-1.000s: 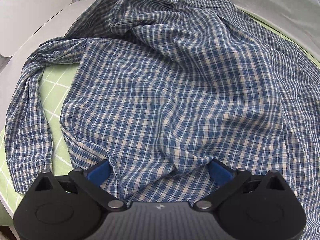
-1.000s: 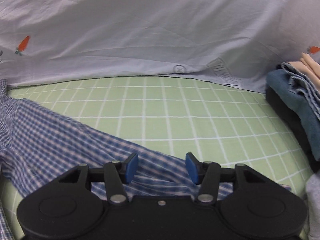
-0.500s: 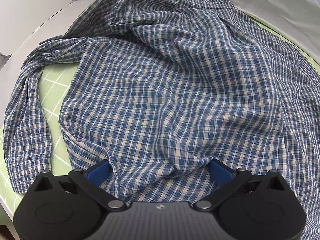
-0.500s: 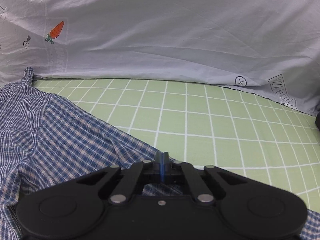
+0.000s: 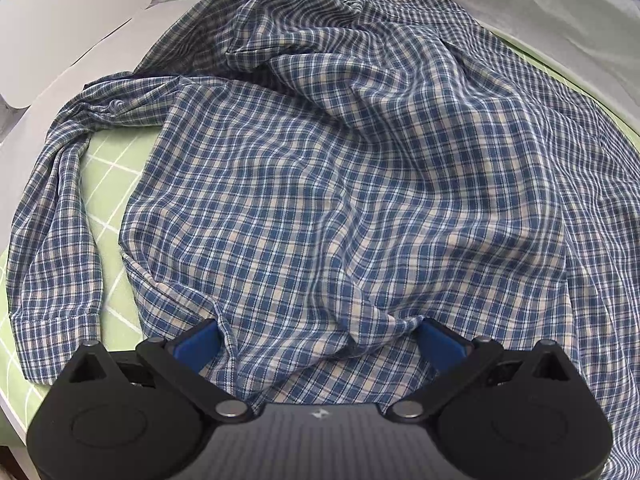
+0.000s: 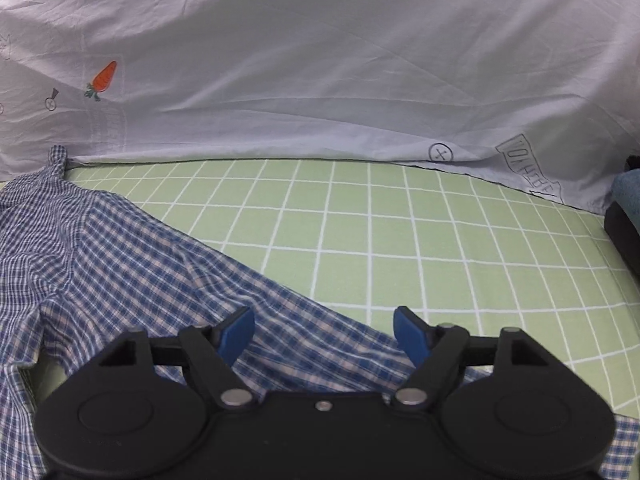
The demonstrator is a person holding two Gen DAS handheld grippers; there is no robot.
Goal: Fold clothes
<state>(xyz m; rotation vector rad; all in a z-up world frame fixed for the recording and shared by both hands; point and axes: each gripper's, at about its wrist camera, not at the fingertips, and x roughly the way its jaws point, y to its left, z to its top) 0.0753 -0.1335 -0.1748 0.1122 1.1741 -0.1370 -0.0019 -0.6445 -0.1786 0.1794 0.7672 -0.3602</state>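
A: Your right gripper has just been opening over the shirt hem, nothing pinched?

B: Yep. Left gripper gapes too; shirt's spread toward 12. Bite the edge squarely.

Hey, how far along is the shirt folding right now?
Barely started. Done: a few folded clothes sit stacked at the right edge of the green checked mat. In hand: the plaid shirt lies crumpled, with fabric bunched between the left gripper's wide-open pads; the right gripper has just been opening over the shirt's edge, gripping nothing. Left: smoothing it flat and every fold.
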